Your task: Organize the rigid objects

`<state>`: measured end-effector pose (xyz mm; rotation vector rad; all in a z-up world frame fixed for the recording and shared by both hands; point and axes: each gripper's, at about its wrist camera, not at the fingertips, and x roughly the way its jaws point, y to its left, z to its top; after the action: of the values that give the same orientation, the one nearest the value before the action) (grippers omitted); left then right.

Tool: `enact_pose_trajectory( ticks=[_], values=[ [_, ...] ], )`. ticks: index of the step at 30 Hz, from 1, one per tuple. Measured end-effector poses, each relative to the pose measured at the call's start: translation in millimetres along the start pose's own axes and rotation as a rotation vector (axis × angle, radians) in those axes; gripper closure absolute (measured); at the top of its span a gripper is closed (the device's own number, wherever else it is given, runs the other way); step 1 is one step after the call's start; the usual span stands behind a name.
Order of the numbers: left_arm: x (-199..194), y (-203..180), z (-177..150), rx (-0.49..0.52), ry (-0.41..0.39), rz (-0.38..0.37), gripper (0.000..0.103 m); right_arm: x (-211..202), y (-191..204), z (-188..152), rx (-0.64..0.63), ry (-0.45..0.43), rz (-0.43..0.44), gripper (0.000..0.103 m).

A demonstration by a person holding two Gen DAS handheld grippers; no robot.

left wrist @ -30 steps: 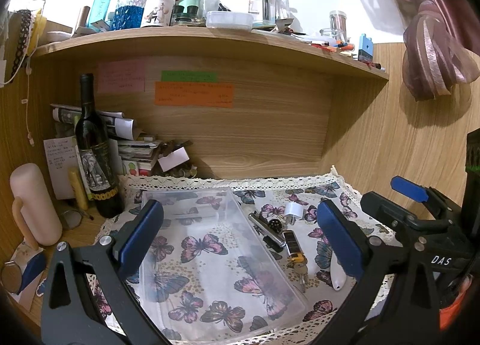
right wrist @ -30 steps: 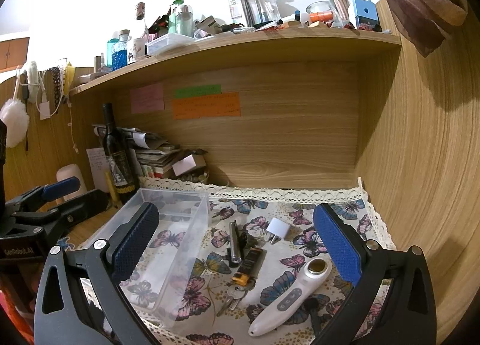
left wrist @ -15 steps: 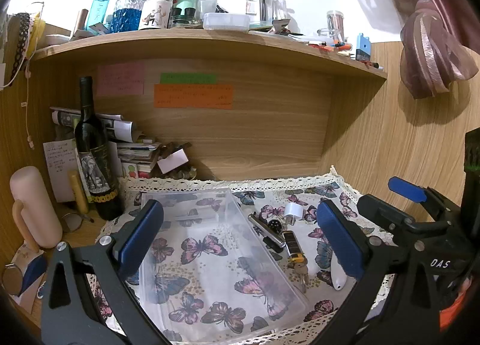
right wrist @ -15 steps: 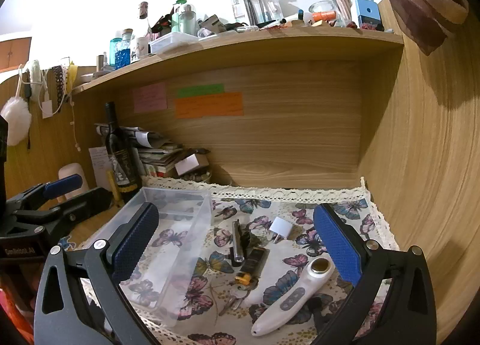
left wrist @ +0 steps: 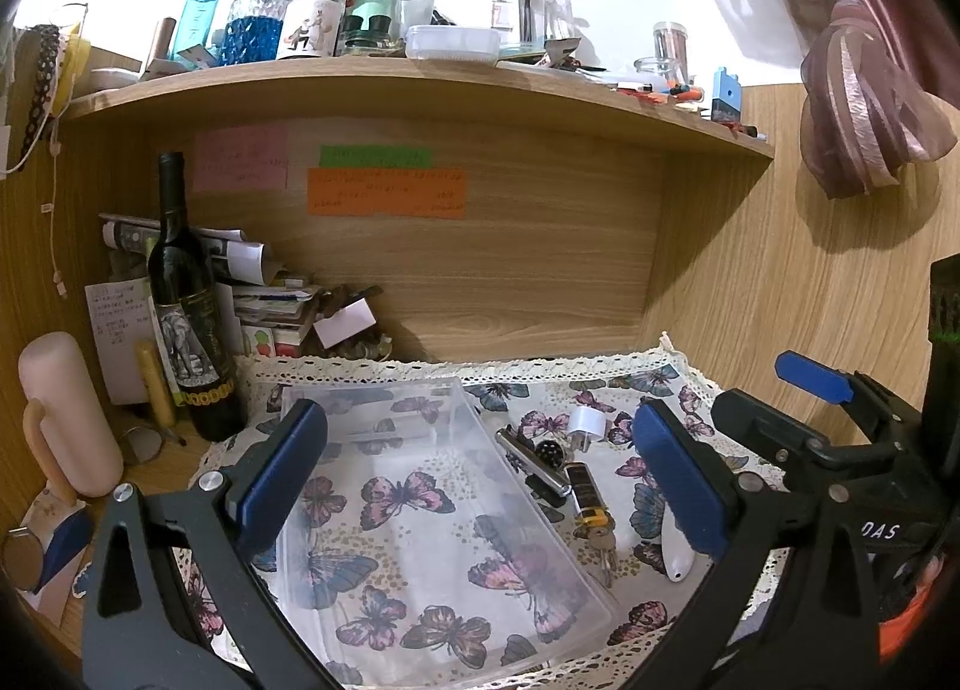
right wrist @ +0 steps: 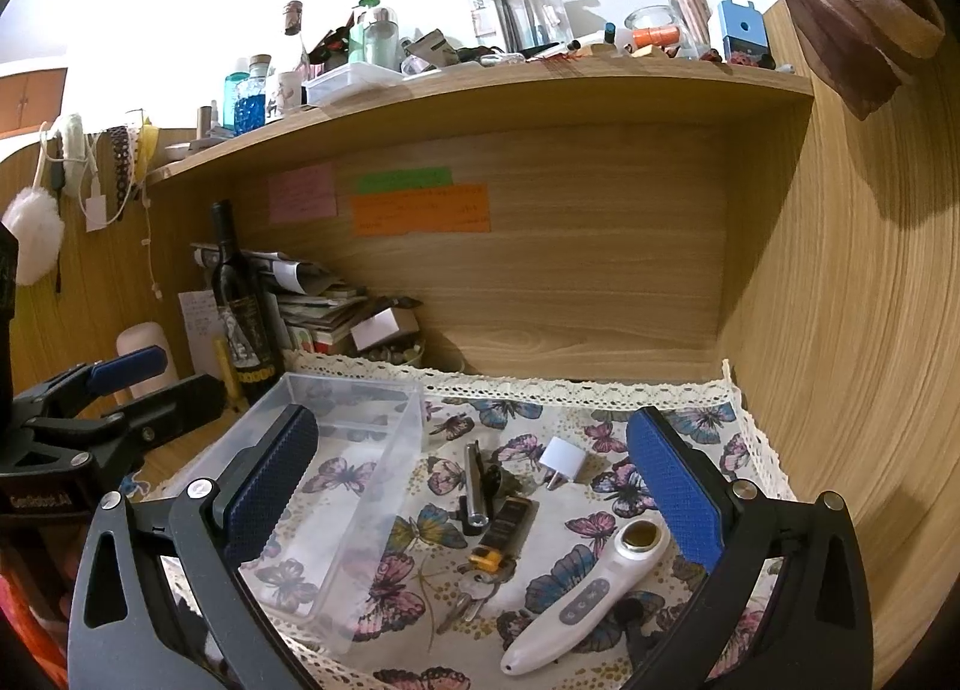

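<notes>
An empty clear plastic bin (left wrist: 456, 414) (right wrist: 360, 420) lies on a butterfly cloth (left wrist: 660, 384) (right wrist: 690, 426). To its right lie a silver metal tube (left wrist: 531, 459) (right wrist: 474, 480), a black-and-yellow stick with keys (left wrist: 585, 498) (right wrist: 504, 528), a white plug adapter (left wrist: 585, 423) (right wrist: 561, 459) and a white handheld device (right wrist: 591, 594) (left wrist: 678, 555). My left gripper (left wrist: 480, 474) hangs open over the bin. My right gripper (right wrist: 474, 492) hangs open over the small items. Neither holds anything.
A dark wine bottle (left wrist: 186, 306) (right wrist: 243, 306) stands left of the bin before stacked papers (left wrist: 270, 294). A pink cylinder (left wrist: 66, 408) stands far left. The wooden shelf (left wrist: 420, 84) above carries several bottles and jars. A wood wall (right wrist: 870, 330) closes the right side.
Both views have shifted only slightly; the right gripper has eased a little toward the small items. Nothing was picked up or moved.
</notes>
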<state>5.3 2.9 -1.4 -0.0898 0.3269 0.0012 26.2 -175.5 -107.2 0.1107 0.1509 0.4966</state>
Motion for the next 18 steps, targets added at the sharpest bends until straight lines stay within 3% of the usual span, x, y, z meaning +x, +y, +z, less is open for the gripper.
enact_pose_trajectory(
  ticks=[18],
  values=[
    [1.2, -0.2, -2.0, 0.004, 0.001, -0.004, 0.0, 2.9, -1.1, 0.7, 0.009, 0.011, 0.004, 0.0]
  ],
)
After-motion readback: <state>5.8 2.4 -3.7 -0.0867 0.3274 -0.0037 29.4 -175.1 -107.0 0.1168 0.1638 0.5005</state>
